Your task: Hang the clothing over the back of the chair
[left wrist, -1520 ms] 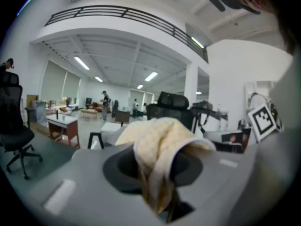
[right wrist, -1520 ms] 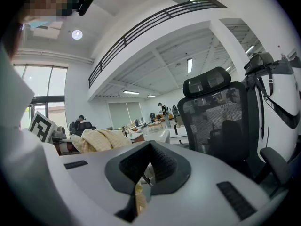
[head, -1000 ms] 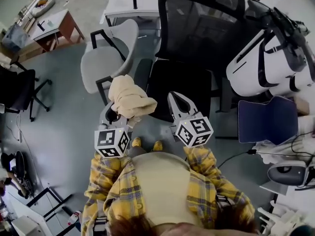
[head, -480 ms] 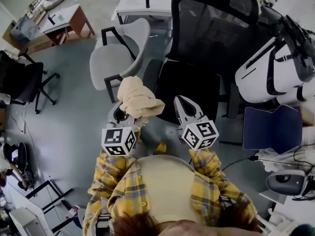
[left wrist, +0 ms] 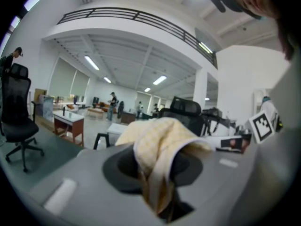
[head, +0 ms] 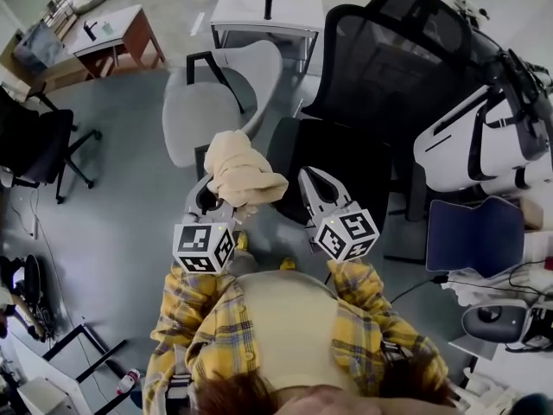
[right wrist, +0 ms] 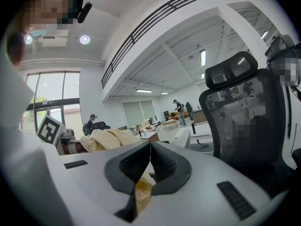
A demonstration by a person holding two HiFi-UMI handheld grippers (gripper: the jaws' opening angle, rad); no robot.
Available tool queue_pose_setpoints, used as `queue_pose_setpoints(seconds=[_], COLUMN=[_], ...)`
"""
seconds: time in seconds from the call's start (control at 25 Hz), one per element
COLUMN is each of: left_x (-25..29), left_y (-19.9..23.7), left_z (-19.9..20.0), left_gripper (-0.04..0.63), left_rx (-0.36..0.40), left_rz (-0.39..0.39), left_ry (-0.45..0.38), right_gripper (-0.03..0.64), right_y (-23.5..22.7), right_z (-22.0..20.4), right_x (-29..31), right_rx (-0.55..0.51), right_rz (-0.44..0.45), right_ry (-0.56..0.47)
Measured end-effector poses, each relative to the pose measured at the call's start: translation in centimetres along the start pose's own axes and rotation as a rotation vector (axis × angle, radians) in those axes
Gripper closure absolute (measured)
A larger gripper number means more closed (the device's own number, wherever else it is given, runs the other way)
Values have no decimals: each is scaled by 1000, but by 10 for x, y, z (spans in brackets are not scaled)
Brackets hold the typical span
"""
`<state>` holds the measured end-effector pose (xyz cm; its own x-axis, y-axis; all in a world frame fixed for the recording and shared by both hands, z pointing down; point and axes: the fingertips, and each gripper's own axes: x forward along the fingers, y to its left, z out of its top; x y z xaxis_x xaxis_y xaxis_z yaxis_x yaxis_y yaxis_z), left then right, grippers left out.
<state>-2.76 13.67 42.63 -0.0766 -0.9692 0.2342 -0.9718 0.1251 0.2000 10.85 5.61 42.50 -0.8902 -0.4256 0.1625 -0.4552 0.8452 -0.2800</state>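
A bunched cream-yellow garment sticks up out of my left gripper, which is shut on it. In the left gripper view the cloth fills the gap between the jaws and hides their tips. My right gripper is level with it on the right, over the seat's front edge. Its jaws are shut tip to tip and I see no cloth in them. The black mesh office chair stands straight ahead, its tall back and headrest at the right of the right gripper view.
A grey armchair stands left of the black chair, with a white table behind it. White machines and a blue seat crowd the right. A wooden desk and another black chair are far left.
Both grippers have moved along with the person, the garment still in the left one. The chairs have shifted in the head view. Neither gripper's jaws have changed.
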Motion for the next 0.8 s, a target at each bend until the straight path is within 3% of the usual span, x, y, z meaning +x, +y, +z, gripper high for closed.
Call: queue_pose_setpoints(seconds=[0.44, 0.8], left_x=[16, 43], left_y=[93, 117], left_z=[39, 52], left_gripper=[489, 493], left_rx=[17, 23], left_rz=[-57, -111], left_ry=[-26, -31], right_gripper=[603, 603], right_y=[47, 48], right_z=[7, 11], right_x=[93, 116], right_rx=[-5, -12], right_rz=[-32, -74], right_ry=[1, 29])
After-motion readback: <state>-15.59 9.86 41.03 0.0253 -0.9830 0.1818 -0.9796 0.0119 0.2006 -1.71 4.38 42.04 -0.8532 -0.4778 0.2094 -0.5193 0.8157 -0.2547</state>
